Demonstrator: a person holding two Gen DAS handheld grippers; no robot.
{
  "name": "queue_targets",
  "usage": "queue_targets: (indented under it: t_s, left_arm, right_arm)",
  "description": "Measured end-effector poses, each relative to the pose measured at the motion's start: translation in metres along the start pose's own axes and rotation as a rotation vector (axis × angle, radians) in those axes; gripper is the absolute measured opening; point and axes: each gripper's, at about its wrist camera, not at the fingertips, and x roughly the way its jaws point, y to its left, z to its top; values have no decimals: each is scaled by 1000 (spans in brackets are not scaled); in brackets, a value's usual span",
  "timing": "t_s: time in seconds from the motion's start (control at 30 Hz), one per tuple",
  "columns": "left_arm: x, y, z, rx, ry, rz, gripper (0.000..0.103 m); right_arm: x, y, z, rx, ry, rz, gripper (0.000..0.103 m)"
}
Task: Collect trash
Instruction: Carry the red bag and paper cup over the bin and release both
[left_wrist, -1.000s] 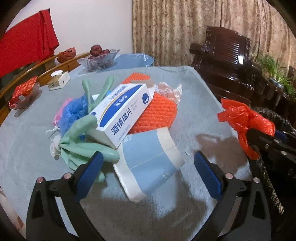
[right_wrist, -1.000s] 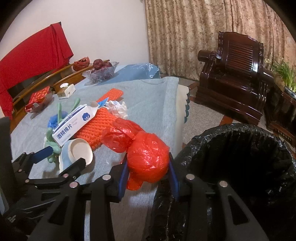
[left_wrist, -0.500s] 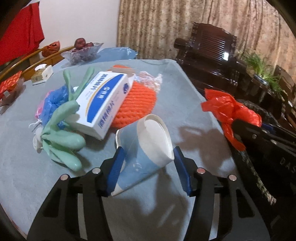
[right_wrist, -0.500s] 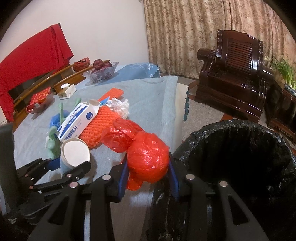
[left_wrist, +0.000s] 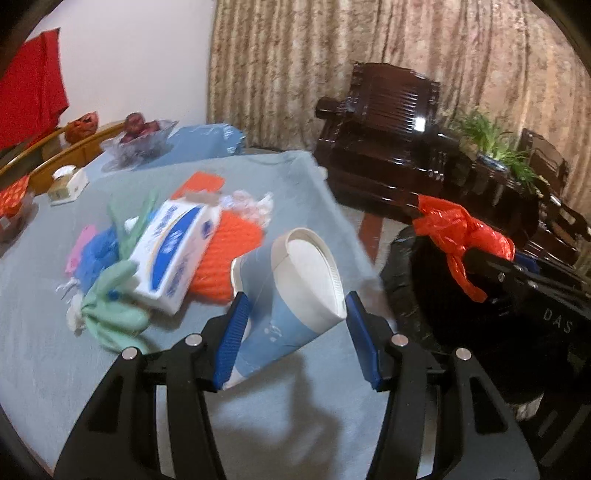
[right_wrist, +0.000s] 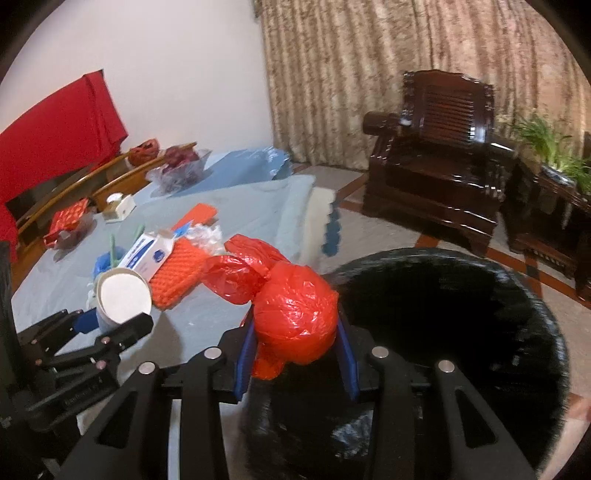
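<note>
Squashed blue-and-white paper cup (left_wrist: 295, 295); knotted red bag (right_wrist: 295, 314).

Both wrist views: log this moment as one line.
left tool: shut on paper cup | right tool: shut on red bag, at bin rim | box: on table

A home living room: carved wooden armchair (right_wrist: 439, 155), curtains (right_wrist: 369, 66).

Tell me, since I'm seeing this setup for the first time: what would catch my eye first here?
The knotted red plastic bag, clamped in the right gripper over the rim of the black-lined trash bin. Next, the blue-and-white paper cup squeezed in the left gripper, lifted off the grey tablecloth. Behind it lies a pile: a white-and-blue box, orange foam netting and pale green gloves.
</note>
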Motion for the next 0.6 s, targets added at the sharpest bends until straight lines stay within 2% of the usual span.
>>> queue_targets:
  t_s: [0.2,0.37,0.6]
  left_arm:
    - [2,-40,17,58,-31,-82,52]
    - [5,-84,28,87,-57,-179,52]
    - [19,-133,32,128,-47,-271,53]
  right_arm:
    - [-28,-38,-7,55,-20,-88,39]
    - [-45,-76,-11,113,-38,-161,39]
    - [-58,-114,-20,164,-44,-238,39]
